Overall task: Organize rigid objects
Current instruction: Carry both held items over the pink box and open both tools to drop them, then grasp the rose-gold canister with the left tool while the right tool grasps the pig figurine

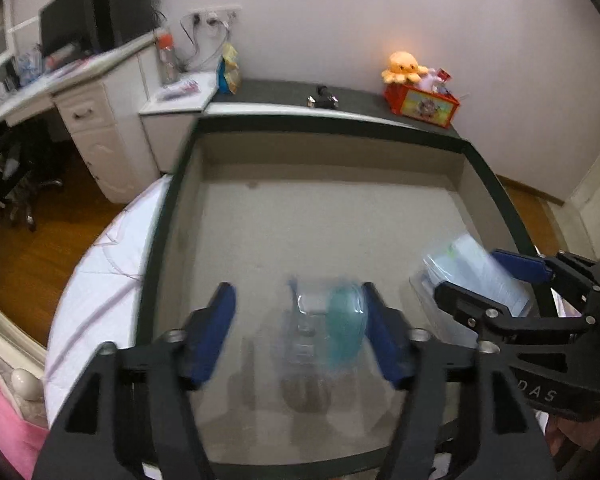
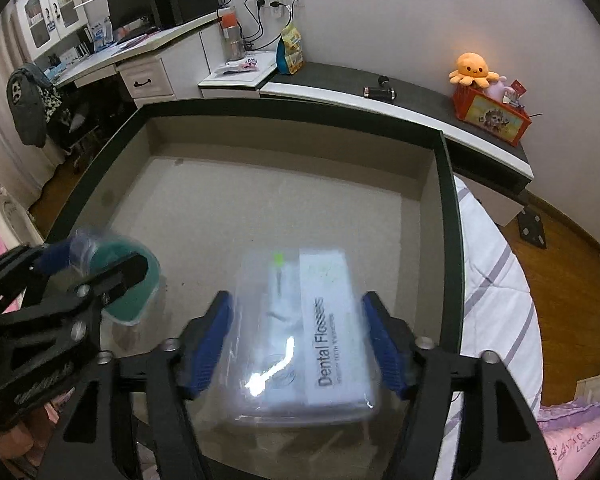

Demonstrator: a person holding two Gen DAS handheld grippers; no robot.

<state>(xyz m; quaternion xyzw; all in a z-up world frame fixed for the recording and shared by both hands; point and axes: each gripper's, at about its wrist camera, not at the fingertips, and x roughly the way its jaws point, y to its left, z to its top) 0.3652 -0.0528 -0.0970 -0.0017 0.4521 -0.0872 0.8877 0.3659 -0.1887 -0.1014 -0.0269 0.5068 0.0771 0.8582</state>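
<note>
Grippers [image 1: 300, 320] [image 2: 298, 340] over beige tray [image 2: 260, 184] | striped bed [image 2: 496, 280] | wood floor [image 1: 24, 264]

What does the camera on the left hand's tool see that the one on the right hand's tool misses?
Only the left wrist view shows the teal-and-clear item head-on between the left gripper's fingers. Only the right wrist view shows the "Dental Flossers" label on the clear box between the right gripper's fingers, plus a jacket hanging at left. Both show the grey tray, the orange octopus plush and the red crate.
</note>
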